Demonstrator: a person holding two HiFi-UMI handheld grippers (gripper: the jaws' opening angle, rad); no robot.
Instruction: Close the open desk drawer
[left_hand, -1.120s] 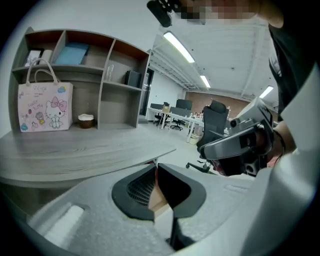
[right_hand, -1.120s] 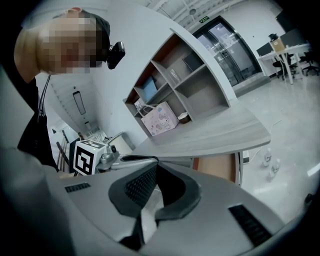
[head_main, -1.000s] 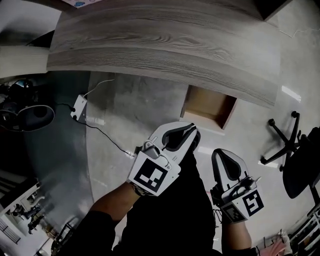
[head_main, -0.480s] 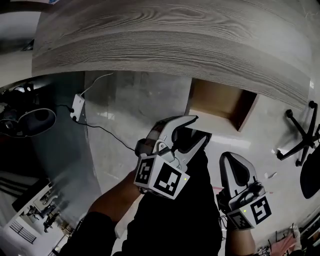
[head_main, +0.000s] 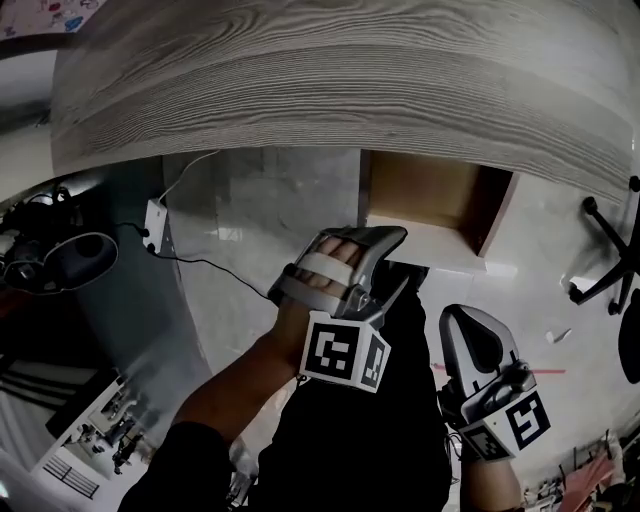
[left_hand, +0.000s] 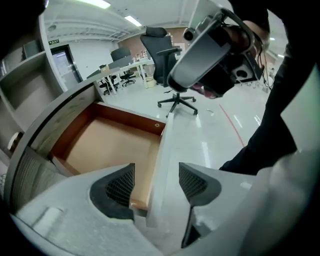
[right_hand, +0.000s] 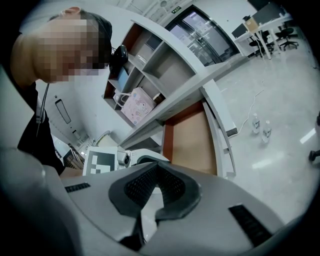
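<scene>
The open drawer (head_main: 430, 195), with a brown inside and a white front panel (head_main: 420, 243), sticks out from under the grey wood-grain desk top (head_main: 340, 80). My left gripper (head_main: 395, 258) points down at the left end of that panel. In the left gripper view its jaws (left_hand: 156, 186) are opening and straddle the front panel (left_hand: 165, 145); the pads stand clear of it. The drawer's inside (left_hand: 110, 145) lies to the left. My right gripper (head_main: 470, 325) hangs lower right, shut and empty (right_hand: 156, 200), with the drawer (right_hand: 192, 142) ahead of it.
A black office chair base (head_main: 610, 250) stands on the glossy floor at the right. A white power strip with cable (head_main: 155, 220) lies left under the desk. Two small bottles (right_hand: 260, 127) stand on the floor beyond the drawer. My dark trousers fill the bottom middle.
My left gripper has rolled over, dropped to the drawer's front panel and gone from shut to wide open. The right gripper sank a little and stayed shut.
</scene>
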